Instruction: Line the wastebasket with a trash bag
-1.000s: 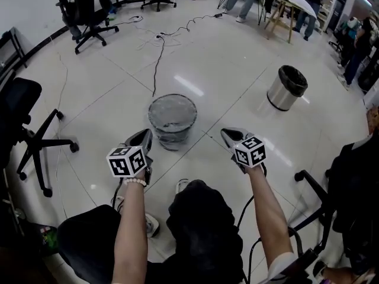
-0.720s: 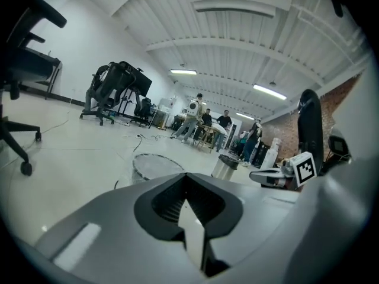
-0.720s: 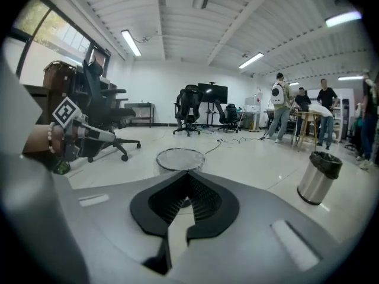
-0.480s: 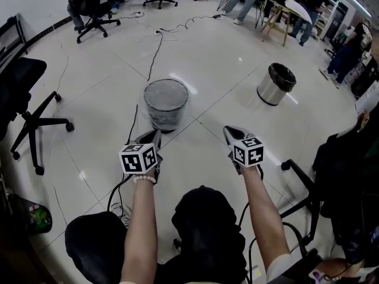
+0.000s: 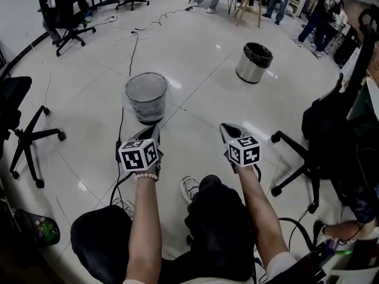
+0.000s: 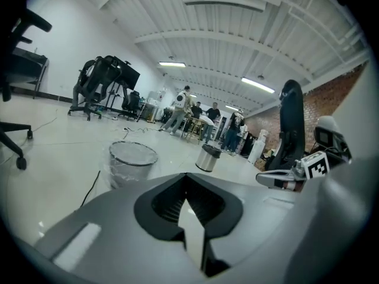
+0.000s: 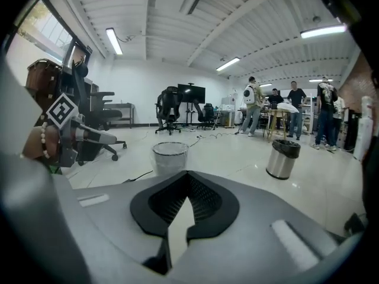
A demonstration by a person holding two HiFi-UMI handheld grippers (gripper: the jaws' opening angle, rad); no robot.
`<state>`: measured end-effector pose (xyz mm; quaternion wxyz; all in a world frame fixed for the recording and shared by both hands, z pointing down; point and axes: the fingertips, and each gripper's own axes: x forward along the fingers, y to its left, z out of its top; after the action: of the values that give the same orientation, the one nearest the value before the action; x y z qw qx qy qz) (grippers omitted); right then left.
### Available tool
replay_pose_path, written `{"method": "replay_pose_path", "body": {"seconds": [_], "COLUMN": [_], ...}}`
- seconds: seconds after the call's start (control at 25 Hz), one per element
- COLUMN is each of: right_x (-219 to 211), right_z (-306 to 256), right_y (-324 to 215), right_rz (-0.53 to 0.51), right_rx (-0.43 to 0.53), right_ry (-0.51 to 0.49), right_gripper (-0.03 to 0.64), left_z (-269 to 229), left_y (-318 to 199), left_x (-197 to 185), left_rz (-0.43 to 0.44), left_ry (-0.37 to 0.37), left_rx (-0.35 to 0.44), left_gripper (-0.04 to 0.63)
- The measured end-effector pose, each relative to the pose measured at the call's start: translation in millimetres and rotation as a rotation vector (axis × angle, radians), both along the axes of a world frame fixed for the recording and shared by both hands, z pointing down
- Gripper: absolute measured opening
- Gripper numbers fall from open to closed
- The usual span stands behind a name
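Observation:
The grey mesh wastebasket (image 5: pixel 146 94) stands on the white floor ahead of me, with what looks like a thin clear bag draped over its rim and sides. It also shows in the left gripper view (image 6: pixel 131 163) and the right gripper view (image 7: pixel 169 157). My left gripper (image 5: pixel 150 134) is held just short of the basket, shut and empty. My right gripper (image 5: pixel 227 130) hovers off to the basket's right, also shut with nothing in it. Neither touches the basket.
A steel bin (image 5: pixel 253 62) with a black liner stands far right. A black cable (image 5: pixel 122 117) runs across the floor past the basket. Office chairs stand at left (image 5: pixel 21 132) and right (image 5: pixel 308 152). People and a wooden trestle (image 5: pixel 249 5) are at the back.
The view has pulled back and swung: the basket now looks smaller and sits further up and left. Both grippers have drawn back level with each other, still shut and empty.

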<state>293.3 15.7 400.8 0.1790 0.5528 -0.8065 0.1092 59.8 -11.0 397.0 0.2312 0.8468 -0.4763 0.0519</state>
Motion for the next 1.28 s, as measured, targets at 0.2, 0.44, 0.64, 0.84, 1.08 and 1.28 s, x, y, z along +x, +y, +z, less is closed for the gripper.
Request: {"method": "replay_pose_path", "body": {"seconds": [0.2, 0.44, 0.64, 0.84, 1.08, 1.28], "right_x": [36, 56, 47, 43, 37, 42], "right_z": [8, 14, 12, 27, 39, 38], "right_y": [55, 99, 111, 121, 121, 120], "right_rz": [0.119, 0.207, 0.211, 0.205, 0.197, 0.193], "right_rx": [-0.077, -0.163, -0.151, -0.180, -0.200, -0.197], "right_ry": [-0.077, -0.119, -0.118, -0.126, -0.128, -0.116], "right_gripper": [0.000, 0.000, 0.000, 0.000, 0.000, 0.000], "left_z": [17, 27, 34, 41, 49, 44], "left_y": [47, 88, 103, 108, 109, 109], "left_x": [24, 26, 42, 37, 35, 38], "left_rz": [0.049, 0.058, 0.114, 0.101, 0.096, 0.088], "left_ry": [-0.054, -0.050, -0.069, -0.049, -0.037, -0.024], "left_rx": [-0.047, -0.076, -0.081, -0.094, -0.114, -0.107], "left_gripper": [0.012, 0.012, 0.012, 0.012, 0.012, 0.012]}}
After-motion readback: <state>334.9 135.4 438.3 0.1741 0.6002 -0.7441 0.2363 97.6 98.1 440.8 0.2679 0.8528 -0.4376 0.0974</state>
